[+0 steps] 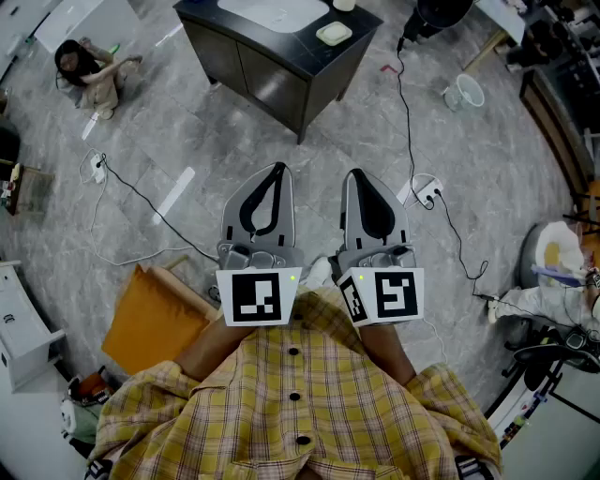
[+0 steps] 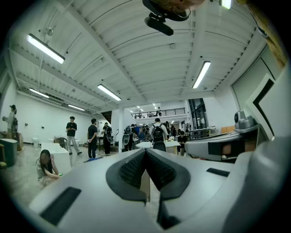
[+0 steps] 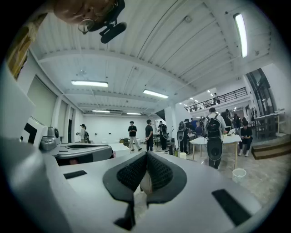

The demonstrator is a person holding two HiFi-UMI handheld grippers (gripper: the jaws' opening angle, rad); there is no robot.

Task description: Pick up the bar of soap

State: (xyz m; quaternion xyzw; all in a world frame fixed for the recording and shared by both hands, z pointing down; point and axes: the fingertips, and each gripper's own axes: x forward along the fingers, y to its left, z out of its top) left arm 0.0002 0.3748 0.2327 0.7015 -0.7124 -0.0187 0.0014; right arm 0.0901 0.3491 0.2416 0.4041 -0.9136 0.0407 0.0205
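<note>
The left gripper (image 1: 278, 169) and the right gripper (image 1: 357, 172) were held level and side by side above the grey floor (image 1: 187, 131), just in front of a yellow checked shirt (image 1: 291, 412). In the left gripper view, the jaws of the left gripper (image 2: 146, 153) were seen pressed together at their tips, with nothing caught between the dark ribbed pads (image 2: 132, 170). In the right gripper view, the right gripper (image 3: 146, 155) was likewise fully closed and nothing was held in it.

The bar of soap (image 1: 334, 34) was seen only in the head view, as a small pale square lying on the dark worktop (image 1: 305, 42), just beside a white basin (image 1: 272, 11) and near the worktop's right end. It was well apart from both grippers, ahead of them across a stretch of bare floor. Whether it sat in a dish could not be told at that size.

An orange bag (image 1: 155, 319) lay on the floor near the left gripper, and a black cable (image 1: 141, 202) ran past it. A white bucket (image 1: 466, 91) stood on the floor to the right of the worktop. A person (image 1: 89, 70) was seated on the floor at the far left, and several more people were seen standing around tables in the background of both gripper views.
</note>
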